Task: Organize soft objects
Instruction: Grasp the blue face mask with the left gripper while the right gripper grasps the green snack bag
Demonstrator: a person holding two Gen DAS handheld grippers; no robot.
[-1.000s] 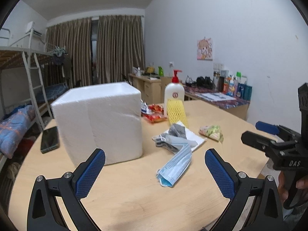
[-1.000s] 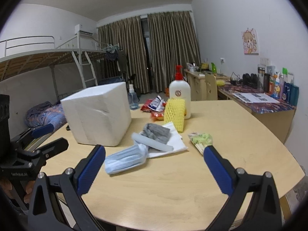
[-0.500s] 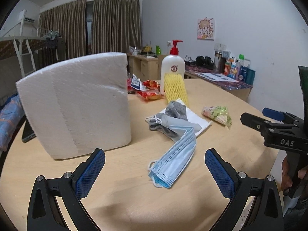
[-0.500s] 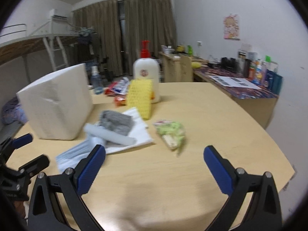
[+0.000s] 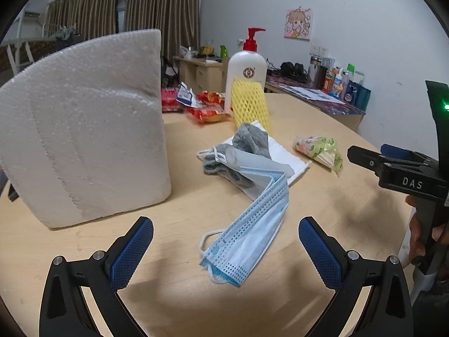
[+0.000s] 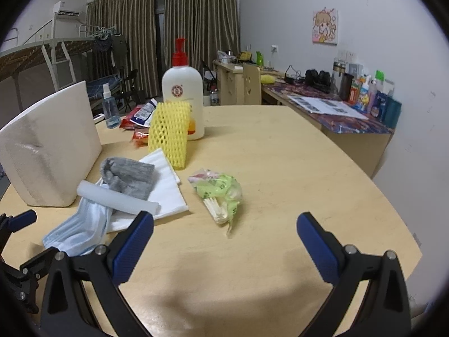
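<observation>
Toward the near edge of the round wooden table lies a blue face mask, its far end under a heap of a grey sock, a white foam roll and a white foam sheet. Nothing looks sorted yet; every soft item seems left to handle. Both the left gripper and right gripper hover spread wide and empty. Beyond stand a yellow foam net, pump bottle and white foam block. "DAS" reads on the right gripper's body.
</observation>
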